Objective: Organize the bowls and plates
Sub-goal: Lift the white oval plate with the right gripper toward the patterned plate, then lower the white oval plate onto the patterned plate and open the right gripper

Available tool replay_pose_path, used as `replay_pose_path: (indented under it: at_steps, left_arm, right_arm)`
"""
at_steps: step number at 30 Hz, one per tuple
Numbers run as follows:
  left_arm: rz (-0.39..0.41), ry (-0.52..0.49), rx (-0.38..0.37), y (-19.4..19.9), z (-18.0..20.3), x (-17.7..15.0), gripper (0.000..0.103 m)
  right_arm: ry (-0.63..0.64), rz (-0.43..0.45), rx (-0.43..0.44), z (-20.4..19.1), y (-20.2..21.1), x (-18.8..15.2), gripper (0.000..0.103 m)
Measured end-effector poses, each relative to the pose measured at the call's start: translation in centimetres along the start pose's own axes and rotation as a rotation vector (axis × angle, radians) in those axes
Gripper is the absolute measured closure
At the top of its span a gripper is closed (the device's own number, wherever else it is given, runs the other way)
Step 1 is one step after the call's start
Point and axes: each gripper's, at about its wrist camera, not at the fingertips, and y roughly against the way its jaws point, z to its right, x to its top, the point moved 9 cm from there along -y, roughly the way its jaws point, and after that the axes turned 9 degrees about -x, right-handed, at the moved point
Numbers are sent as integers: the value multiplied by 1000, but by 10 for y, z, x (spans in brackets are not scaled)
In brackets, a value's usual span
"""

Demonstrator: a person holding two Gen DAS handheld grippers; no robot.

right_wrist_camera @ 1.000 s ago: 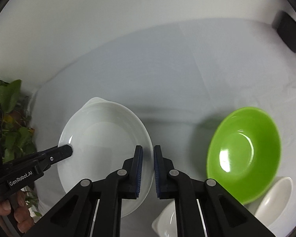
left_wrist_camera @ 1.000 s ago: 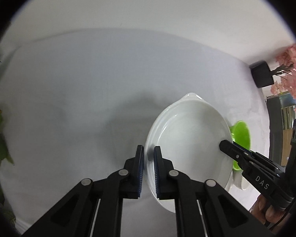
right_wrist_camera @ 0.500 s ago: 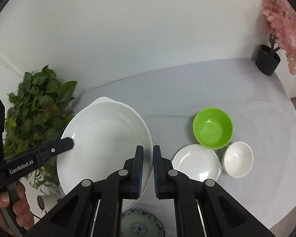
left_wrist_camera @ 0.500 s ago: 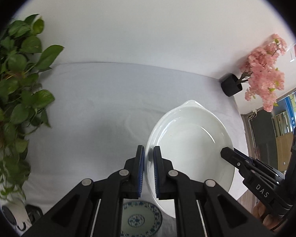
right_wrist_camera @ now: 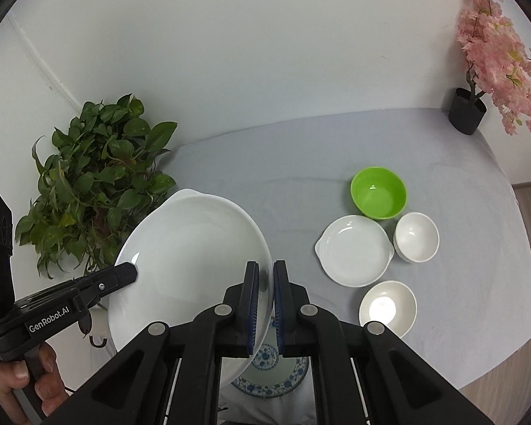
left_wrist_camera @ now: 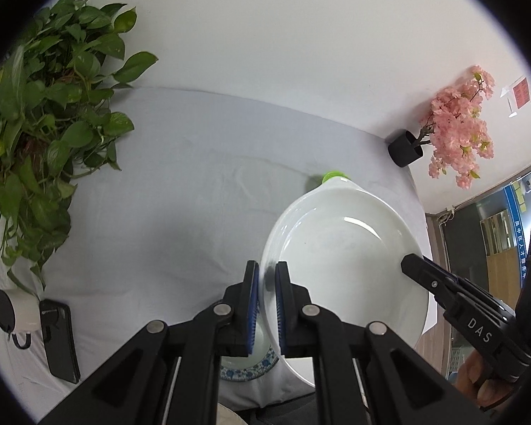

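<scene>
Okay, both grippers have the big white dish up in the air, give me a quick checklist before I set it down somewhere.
1. Left gripper clamped on the large white dish rim: ok.
2. Right gripper clamped on the opposite rim: ok.
3. Dish lifted off the grey table: ok.
4. Dish empty: ok, nothing shows inside.
5. Below the dish: not ok for lowering straight down, the blue-patterned plate lies partly beneath it.
6. Other dishes clear of the path: ok, the green bowl, small white plate and two white bowls sit apart to the right in the right wrist view.
</scene>
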Motion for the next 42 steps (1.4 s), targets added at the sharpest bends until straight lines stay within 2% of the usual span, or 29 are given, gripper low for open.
replay_pose_path:
  at_steps: [10,22,30,36,42]
  left_arm:
    - [-97,38,11,-25,-22,-57,95]
    - [-236,99,20,-71,-65,-105,95]
    - [-303,115,26,-103,-91,-132,95]
    - [-337,143,20,-126,-108,-146,95]
    - [-355,129,30,-151,-112,-155,96]
  right_arm:
    - [-5,-106,-6,4,-33,-70,97]
    - [-22,-266,-36,15,-91,-140,97]
    - [-33,-336,-29,17,-134,-173,98]
    - [-34,-352,-28,23,-170,-191,98]
    - [-48,-373,-36,36,-202,-205,98]
